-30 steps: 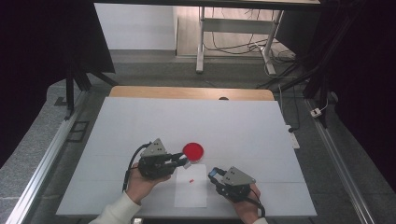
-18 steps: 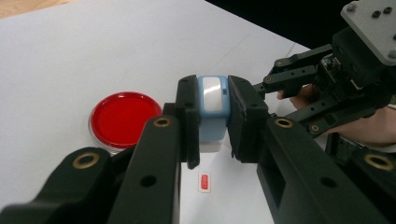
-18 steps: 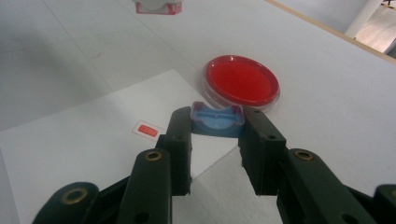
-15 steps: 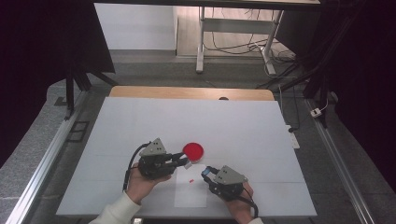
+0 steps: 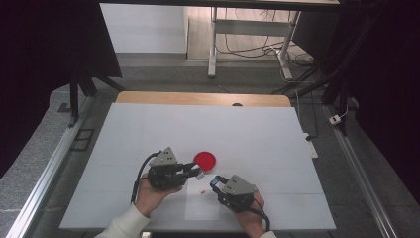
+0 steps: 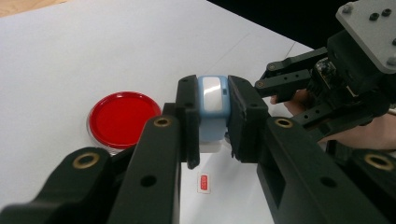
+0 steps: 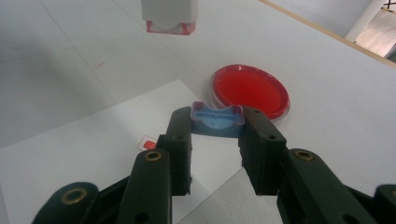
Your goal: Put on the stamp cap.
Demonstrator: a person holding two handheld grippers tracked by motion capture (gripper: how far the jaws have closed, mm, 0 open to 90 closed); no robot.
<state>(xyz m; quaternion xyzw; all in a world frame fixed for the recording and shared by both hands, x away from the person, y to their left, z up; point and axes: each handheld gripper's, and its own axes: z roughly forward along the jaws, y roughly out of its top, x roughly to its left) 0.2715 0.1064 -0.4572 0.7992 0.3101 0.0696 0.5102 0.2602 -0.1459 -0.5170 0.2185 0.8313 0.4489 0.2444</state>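
Currently left gripper (image 6: 210, 121) is clamping a blue-white device (image 6: 211, 100); right gripper (image 7: 215, 135) is pinching, prob., its blue cap (image 7: 217, 120), nr red dish (image 7: 250, 88).

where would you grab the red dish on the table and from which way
Grip the red dish across its rim from straight above, jaws spread wider than its width. It lies flat and shallow on the table, so its low side wall offers little hold from the side. Both grippers are currently full.
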